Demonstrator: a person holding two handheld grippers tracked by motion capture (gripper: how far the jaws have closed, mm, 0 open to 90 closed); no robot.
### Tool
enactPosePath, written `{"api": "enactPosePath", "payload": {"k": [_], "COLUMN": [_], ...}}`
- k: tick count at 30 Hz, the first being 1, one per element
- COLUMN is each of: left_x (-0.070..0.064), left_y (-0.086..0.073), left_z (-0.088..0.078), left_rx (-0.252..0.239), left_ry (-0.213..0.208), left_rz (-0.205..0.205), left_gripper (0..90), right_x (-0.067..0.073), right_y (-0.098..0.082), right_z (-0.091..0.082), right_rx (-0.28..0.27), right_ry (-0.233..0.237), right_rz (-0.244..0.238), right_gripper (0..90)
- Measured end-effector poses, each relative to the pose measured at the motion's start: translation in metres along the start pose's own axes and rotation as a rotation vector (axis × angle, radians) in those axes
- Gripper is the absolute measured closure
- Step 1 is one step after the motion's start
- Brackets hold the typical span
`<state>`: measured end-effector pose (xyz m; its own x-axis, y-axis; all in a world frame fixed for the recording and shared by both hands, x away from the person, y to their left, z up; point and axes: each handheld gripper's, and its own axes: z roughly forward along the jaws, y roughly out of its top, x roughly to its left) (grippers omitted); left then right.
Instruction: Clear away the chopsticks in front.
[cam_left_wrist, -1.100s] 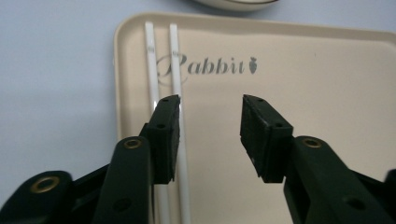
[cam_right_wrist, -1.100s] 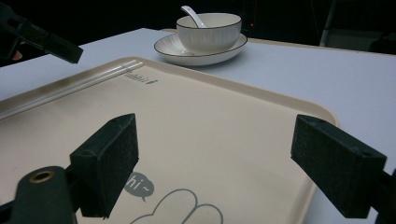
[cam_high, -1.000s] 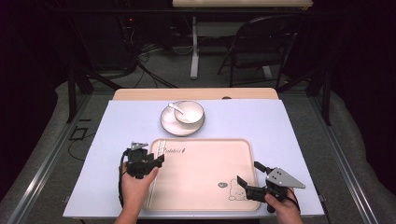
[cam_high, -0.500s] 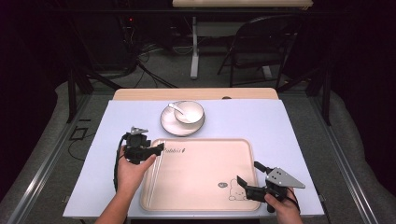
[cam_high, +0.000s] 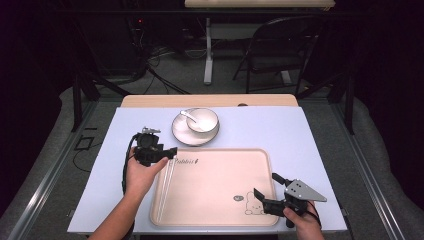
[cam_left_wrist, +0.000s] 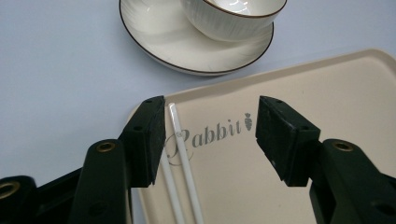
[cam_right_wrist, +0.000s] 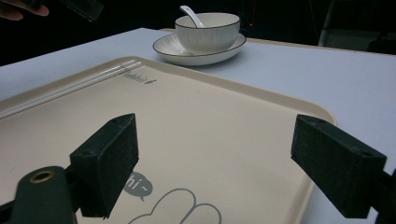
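A beige tray (cam_high: 215, 200) lies on the pale blue table, with a pair of white chopsticks (cam_high: 165, 192) along its left edge. My left gripper (cam_high: 171, 152) hovers over the tray's far left corner. It is open, its jaws have just been opening, and nothing is between them. In the left gripper view the chopsticks (cam_left_wrist: 184, 161) lie flat on the tray (cam_left_wrist: 336, 88), just inside the left jaw of that gripper (cam_left_wrist: 210, 121). My right gripper (cam_high: 266, 186) stands open over the tray's near right corner, by the rabbit print. Its jaws (cam_right_wrist: 215, 140) are wide apart and empty.
A white bowl (cam_high: 202, 120) with a spoon (cam_high: 186, 115) sits on a saucer (cam_high: 182, 134) just beyond the tray. The right gripper view shows the bowl (cam_right_wrist: 208, 30) far ahead. A folding chair (cam_high: 272, 55) and cables stand on the floor beyond the table.
My left gripper has moved away along the tray's left edge toward its far corner, rising a little, and the chopsticks now show on the tray behind it. The right gripper has stayed put.
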<state>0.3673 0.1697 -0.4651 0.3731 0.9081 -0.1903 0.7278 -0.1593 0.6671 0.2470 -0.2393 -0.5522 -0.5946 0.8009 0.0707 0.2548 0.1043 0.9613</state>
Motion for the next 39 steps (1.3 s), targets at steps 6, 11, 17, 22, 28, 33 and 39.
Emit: {"api": "enactPosePath", "payload": {"k": [6, 11, 17, 22, 28, 33, 39], "left_x": [0.004, 0.007, 0.009, 0.013, 0.017, 0.018, 0.022], "left_y": [0.010, 0.018, 0.025, 0.034, 0.045, 0.052, 0.060], "left_z": [-0.002, -0.002, -0.002, -0.003, -0.004, -0.005, -0.001], "left_rx": [0.005, 0.009, 0.012, 0.011, 0.012, 0.006, 0.004], "left_ry": [-0.018, -0.028, -0.022, -0.023, -0.013, -0.007, -0.021], "left_rz": [-0.009, -0.026, -0.038, -0.058, -0.070, -0.075, -0.108], "left_gripper": [42.3, 41.9, 41.2, 40.3, 39.7, 39.4, 39.3], "right_x": [0.000, 0.000, 0.000, 0.000, 0.000, 0.000, 0.000], "right_y": [0.000, 0.000, 0.000, 0.000, 0.000, 0.000, 0.000], "right_z": [0.000, 0.000, 0.000, 0.000, 0.001, 0.001, 0.001], "right_rx": [0.000, 0.001, 0.001, 0.002, 0.002, 0.003, 0.002], "right_ry": [0.000, 0.001, 0.001, 0.001, 0.001, 0.001, 0.002], "right_rz": [0.001, 0.004, 0.005, 0.006, 0.007, 0.010, 0.009], "right_gripper": [14.2, 14.2, 14.2, 14.2, 14.2, 14.2, 14.2]}}
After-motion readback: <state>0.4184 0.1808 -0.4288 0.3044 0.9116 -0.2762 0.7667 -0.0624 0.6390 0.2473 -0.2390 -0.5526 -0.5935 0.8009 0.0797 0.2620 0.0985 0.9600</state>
